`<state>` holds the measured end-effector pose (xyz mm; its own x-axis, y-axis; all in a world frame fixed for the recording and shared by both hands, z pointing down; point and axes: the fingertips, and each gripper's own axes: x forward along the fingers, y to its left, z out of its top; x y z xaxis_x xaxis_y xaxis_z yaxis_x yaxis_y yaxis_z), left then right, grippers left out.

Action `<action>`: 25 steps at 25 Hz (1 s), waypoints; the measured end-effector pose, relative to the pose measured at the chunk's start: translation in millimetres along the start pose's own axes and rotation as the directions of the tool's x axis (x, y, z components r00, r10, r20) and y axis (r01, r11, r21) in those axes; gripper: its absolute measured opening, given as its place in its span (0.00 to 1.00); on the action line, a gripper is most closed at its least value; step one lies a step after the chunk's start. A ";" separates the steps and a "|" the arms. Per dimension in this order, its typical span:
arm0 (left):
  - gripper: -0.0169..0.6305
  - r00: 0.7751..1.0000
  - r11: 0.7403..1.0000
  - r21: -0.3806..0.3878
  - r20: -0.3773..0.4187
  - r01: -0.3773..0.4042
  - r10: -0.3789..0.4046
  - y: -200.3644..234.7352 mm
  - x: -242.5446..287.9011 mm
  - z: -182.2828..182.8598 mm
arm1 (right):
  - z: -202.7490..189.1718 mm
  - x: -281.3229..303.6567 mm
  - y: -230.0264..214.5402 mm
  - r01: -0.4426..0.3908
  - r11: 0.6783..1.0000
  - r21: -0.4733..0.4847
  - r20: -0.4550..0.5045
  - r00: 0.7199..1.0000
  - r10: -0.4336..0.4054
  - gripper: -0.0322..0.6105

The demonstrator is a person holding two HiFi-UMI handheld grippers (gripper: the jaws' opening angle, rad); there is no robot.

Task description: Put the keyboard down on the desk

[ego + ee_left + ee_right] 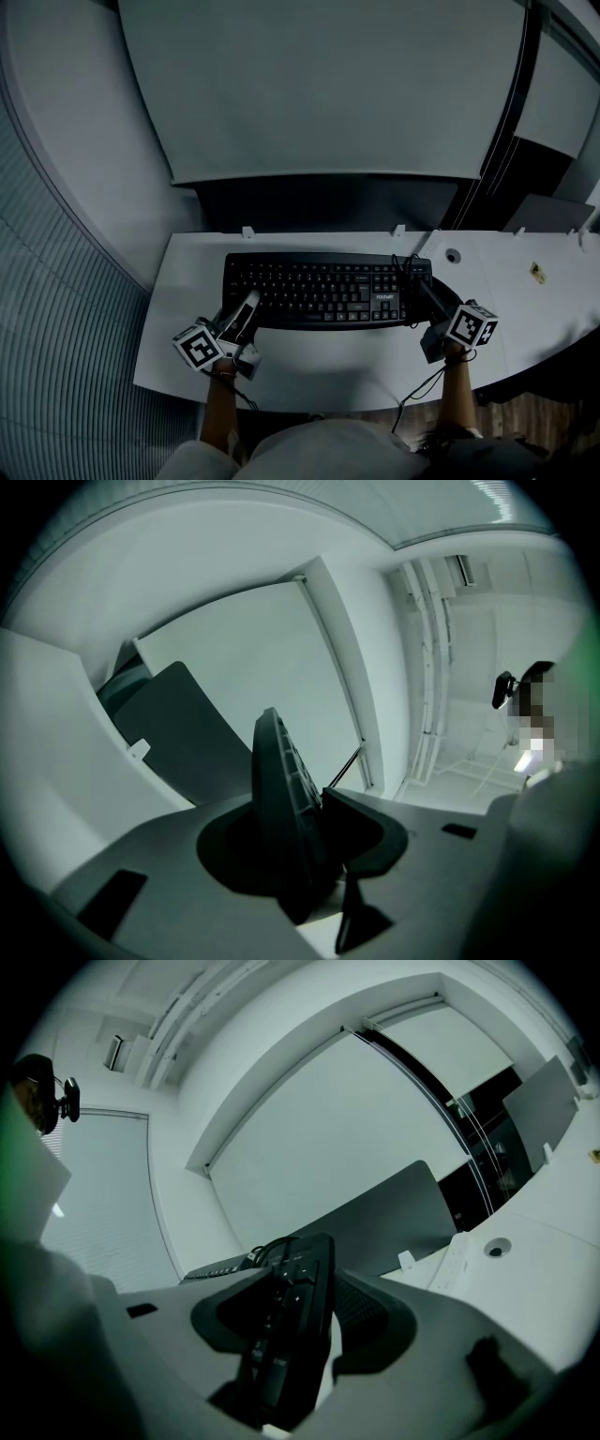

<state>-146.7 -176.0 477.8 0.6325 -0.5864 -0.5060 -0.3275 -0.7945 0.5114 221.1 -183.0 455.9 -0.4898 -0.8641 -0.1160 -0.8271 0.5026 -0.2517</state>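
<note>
A black keyboard lies lengthwise over the white desk, with a coiled black cable at its right rear corner. My left gripper grips its front left corner. In the left gripper view the keyboard stands edge-on between the jaws of that gripper. My right gripper grips the keyboard's right end. In the right gripper view the keys of the keyboard show between the pads of that gripper. I cannot tell whether the keyboard rests on the desk or hangs just above it.
A dark partition panel runs along the back of the desk, under a large pale blind. A round cable hole and a small yellow sticker mark the desk to the right. A slatted wall curves past the left.
</note>
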 end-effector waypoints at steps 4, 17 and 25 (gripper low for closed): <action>0.26 1.000 1.000 0.023 0.005 0.002 -0.003 -3.8 0.4 -2.6 | 0.6 -0.7 -3.8 -0.013 1.000 -0.005 0.016 1.000 0.013 0.38; 0.26 0.992 0.992 -0.043 -0.053 -0.120 0.117 -4.6 3.2 1.1 | -4.3 8.2 -11.3 0.023 0.994 0.105 -0.075 0.997 -0.015 0.38; 0.26 0.985 0.985 -0.053 -0.063 -0.167 0.163 -4.6 0.0 -2.1 | -10.4 13.4 -16.5 0.024 0.993 0.117 -0.130 0.992 -0.009 0.38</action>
<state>-143.7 -172.0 476.9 0.6136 -0.6971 -0.3709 -0.3905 -0.6761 0.6248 225.3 -202.6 468.4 -0.5140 -0.8577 0.0118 -0.8008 0.4749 -0.3649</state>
